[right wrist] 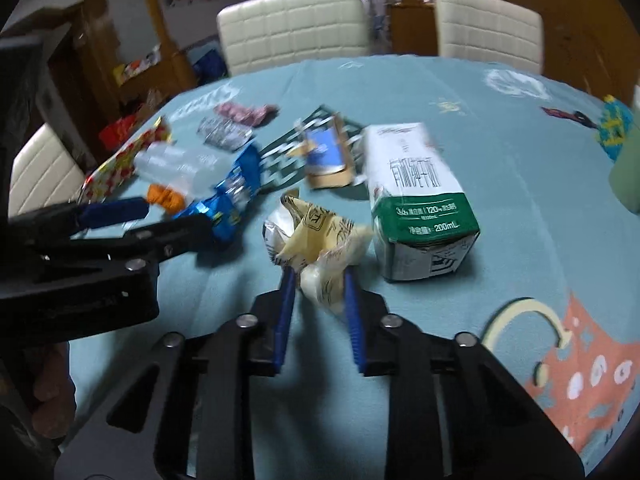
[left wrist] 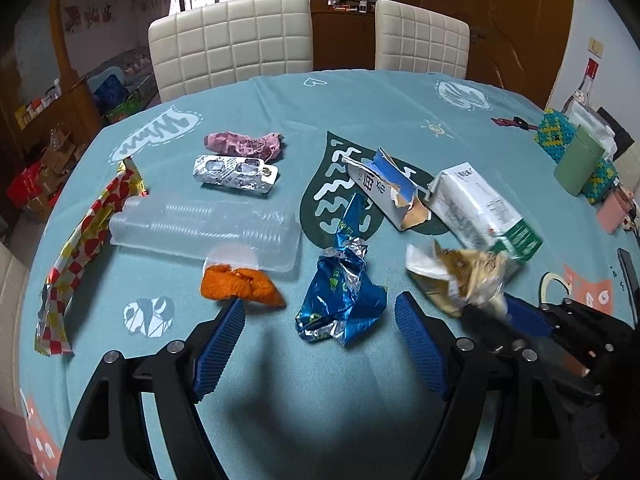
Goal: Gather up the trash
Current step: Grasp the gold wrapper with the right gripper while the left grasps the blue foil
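My right gripper (right wrist: 318, 276) is shut on a crumpled yellow-and-white wrapper (right wrist: 316, 232), next to a green-and-white milk carton (right wrist: 416, 196). The left wrist view shows the same wrapper (left wrist: 460, 272) at the tips of the right gripper (left wrist: 488, 306). My left gripper (left wrist: 320, 304) is open just above the teal tablecloth (left wrist: 360, 112), with a crumpled blue foil wrapper (left wrist: 340, 300) lying between its fingertips, untouched. Other trash lies beyond: an orange scrap (left wrist: 240, 286), a clear plastic tray (left wrist: 208, 224), a red-yellow checked wrapper (left wrist: 88, 240), a foil blister pack (left wrist: 236, 174), a pink wrapper (left wrist: 248, 144) and a torn blue-white box (left wrist: 384, 188).
Two cream padded chairs (left wrist: 232, 40) stand at the table's far edge. At the right edge are a green cup (left wrist: 576, 164), beaded holders (left wrist: 554, 136), a pink item (left wrist: 612, 210) and a bottle (left wrist: 584, 88). A dark phone (left wrist: 628, 276) lies near the right rim.
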Action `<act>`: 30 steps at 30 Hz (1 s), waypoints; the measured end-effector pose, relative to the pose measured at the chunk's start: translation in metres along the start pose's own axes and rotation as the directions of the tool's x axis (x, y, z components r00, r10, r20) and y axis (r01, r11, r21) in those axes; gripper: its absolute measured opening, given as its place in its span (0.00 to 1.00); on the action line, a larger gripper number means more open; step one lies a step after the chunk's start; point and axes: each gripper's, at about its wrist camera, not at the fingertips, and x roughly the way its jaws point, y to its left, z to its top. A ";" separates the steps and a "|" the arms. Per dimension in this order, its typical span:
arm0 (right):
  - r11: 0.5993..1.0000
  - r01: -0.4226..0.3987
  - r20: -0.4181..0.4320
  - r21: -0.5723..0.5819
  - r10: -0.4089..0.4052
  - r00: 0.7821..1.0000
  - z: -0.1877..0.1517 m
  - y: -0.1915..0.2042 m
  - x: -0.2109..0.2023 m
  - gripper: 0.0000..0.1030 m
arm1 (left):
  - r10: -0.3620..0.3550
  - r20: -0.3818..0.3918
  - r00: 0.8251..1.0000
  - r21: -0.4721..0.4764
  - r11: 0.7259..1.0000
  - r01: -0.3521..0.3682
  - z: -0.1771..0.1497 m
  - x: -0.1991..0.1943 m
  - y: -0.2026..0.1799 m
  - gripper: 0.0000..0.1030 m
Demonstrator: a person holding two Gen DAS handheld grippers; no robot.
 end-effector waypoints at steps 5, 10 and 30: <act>0.999 -0.014 0.000 0.029 0.014 1.000 0.001 -0.007 0.000 0.19 | 0.002 -0.006 1.000 0.003 1.000 -0.002 0.004 0.012 -0.002 0.73; 0.999 -0.021 -0.001 0.035 0.021 1.000 0.001 -0.007 0.001 0.18 | -0.015 -0.015 1.000 -0.018 1.000 0.015 0.005 0.020 0.000 0.73; 0.997 -0.046 0.077 -0.064 0.051 0.996 -0.003 0.021 -0.024 0.14 | -0.031 0.106 0.994 0.078 0.997 0.023 -0.014 -0.035 -0.009 0.22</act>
